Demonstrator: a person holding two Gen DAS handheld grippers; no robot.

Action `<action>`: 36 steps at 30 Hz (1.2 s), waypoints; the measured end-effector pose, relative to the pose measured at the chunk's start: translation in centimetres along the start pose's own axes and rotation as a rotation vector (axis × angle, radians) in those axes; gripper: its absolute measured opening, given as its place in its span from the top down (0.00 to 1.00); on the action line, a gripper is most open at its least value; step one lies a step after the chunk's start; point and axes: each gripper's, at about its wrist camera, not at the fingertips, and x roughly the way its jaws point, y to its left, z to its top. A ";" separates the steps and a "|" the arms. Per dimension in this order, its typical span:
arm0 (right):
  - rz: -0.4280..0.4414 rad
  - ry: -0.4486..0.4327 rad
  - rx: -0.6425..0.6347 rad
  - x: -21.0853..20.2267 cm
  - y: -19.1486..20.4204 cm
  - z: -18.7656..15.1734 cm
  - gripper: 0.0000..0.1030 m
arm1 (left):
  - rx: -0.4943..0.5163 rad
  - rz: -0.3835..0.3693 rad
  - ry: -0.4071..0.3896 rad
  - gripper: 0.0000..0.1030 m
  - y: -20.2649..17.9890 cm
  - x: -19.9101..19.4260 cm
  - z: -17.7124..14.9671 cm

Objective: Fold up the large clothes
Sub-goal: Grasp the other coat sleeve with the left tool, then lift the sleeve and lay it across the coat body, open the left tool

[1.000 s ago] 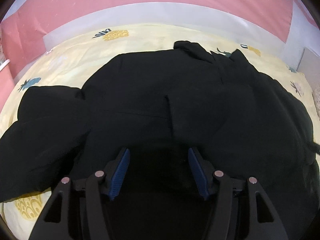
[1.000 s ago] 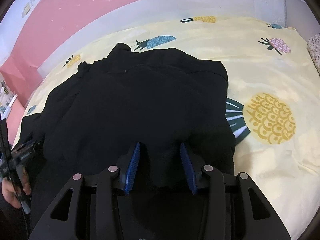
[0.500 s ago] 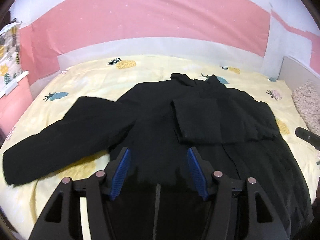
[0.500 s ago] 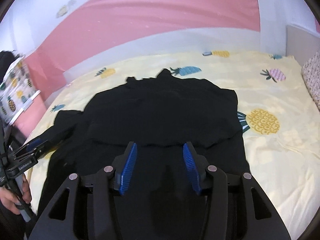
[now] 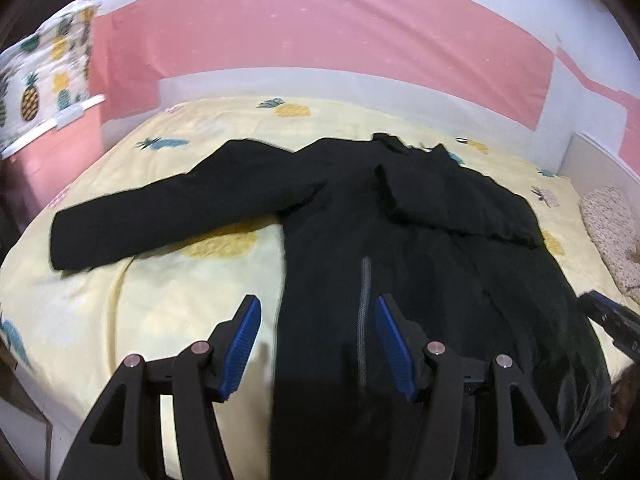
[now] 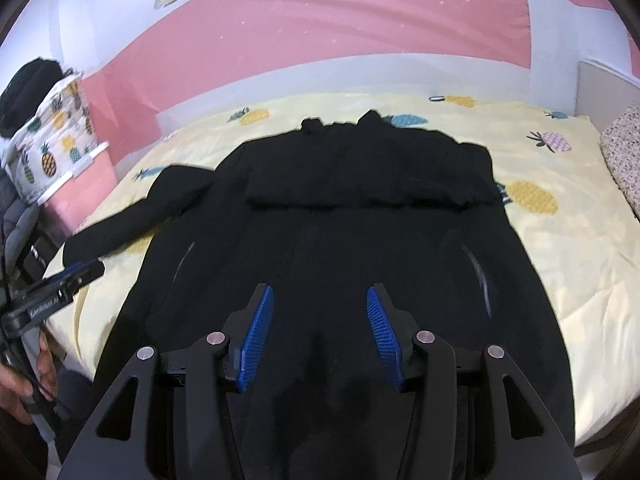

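A large black coat [image 5: 420,264] lies flat on the bed, collar towards the far wall. Its right sleeve [image 6: 368,184] is folded across the chest. Its left sleeve [image 5: 168,216] stretches out to the left over the sheet. My left gripper [image 5: 316,320] is open and empty, raised above the coat's lower left edge; it also shows at the left of the right wrist view [image 6: 60,280]. My right gripper [image 6: 320,308] is open and empty, raised above the coat's lower middle; its tip shows at the right edge of the left wrist view [image 5: 612,320].
The bed has a yellow pineapple-print sheet [image 6: 568,248]. A pink and white wall [image 5: 320,40] runs behind it. A pineapple-print cloth [image 6: 52,144] hangs at the far left. A speckled cushion [image 5: 608,224] lies at the bed's right edge.
Both grippers have pulled back and risen away from the coat, so the whole garment and the bed now show. The coat's left sleeve now appears stretched out.
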 end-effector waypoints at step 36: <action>-0.053 0.079 -0.031 6.1 1.3 1.4 0.39 | -0.615 0.273 -0.005 0.34 26.1 11.2 1.6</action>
